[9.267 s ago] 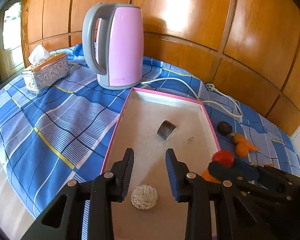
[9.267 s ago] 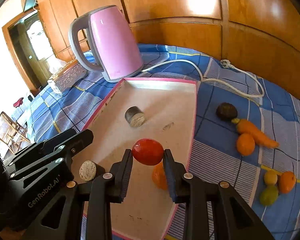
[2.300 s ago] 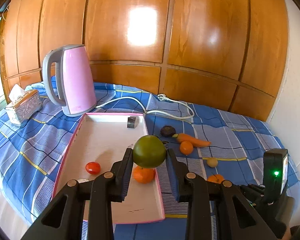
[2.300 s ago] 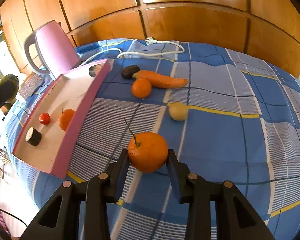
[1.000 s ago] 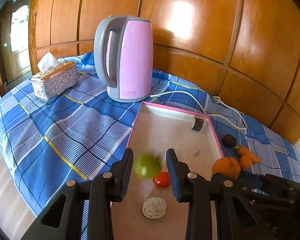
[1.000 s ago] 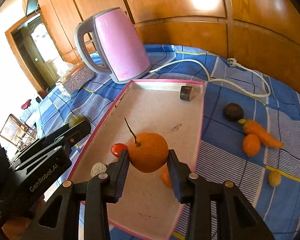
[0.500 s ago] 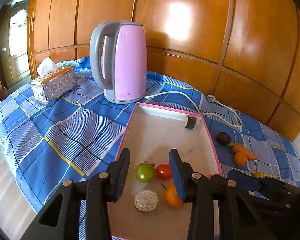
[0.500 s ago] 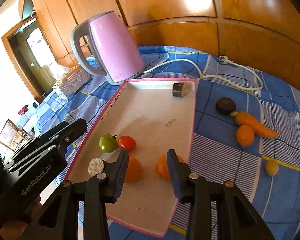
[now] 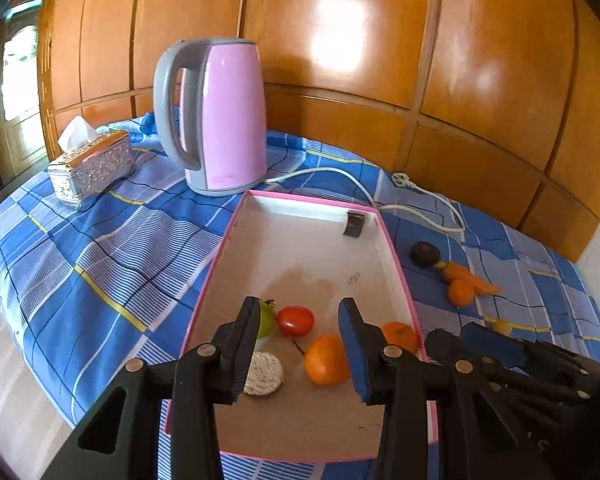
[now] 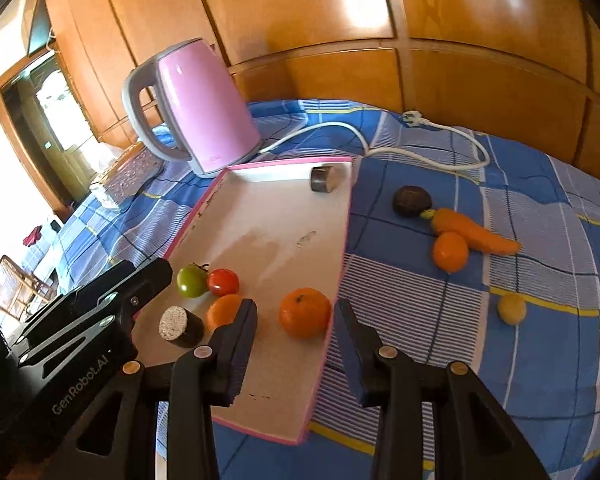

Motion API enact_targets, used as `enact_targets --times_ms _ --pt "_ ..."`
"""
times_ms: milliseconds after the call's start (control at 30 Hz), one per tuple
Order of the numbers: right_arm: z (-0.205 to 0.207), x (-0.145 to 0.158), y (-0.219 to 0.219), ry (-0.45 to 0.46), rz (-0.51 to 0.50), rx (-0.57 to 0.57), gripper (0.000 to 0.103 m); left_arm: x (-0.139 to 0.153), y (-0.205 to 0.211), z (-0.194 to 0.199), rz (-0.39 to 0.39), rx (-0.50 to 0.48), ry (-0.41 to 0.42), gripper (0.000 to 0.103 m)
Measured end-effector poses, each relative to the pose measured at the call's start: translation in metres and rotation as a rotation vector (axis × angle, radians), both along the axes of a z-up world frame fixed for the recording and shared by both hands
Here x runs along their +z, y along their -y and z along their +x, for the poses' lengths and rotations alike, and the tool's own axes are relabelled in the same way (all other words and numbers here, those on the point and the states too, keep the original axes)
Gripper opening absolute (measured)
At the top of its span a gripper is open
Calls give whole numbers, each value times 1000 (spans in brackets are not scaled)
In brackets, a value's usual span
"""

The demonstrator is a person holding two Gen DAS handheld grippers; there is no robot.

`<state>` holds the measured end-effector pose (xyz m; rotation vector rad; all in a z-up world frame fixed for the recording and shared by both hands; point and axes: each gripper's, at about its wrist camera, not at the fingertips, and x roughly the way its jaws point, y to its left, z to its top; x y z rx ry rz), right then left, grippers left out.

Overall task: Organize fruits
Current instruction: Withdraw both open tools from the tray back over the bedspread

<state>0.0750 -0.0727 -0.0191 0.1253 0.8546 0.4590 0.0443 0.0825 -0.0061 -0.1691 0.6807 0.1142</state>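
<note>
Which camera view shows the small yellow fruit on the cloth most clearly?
The right wrist view. There the small yellow fruit lies whole and unblocked on the blue checked cloth, right of the tray. In the left wrist view it is tiny at the far right and partly cut off by the right claw.

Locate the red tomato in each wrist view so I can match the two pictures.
Left wrist: red tomato sits in the tray's near half, between the left gripper's open fingers, right of the green tomato.
Right wrist: red tomato at centre-left, again right of the green tomato.
Shared landmark: pink kettle behind the tray.
</note>
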Motion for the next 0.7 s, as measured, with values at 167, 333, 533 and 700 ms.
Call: enact_targets --times_ms 167,333,533,700 --pt "-3 -4 16 -5 9 -55 40 -2 12 1 5 -32 -8 41" --pt "-2 -11 31 -24 17 -103 40 -4 25 2 11 -69 -11 41" --pt "-1 -19 52 -45 23 -156 40 -5 39 7 16 -106 -17 41" --pt "0 -26 71 -60 30 -209 40 -6 48 12 16 -126 -22 41"
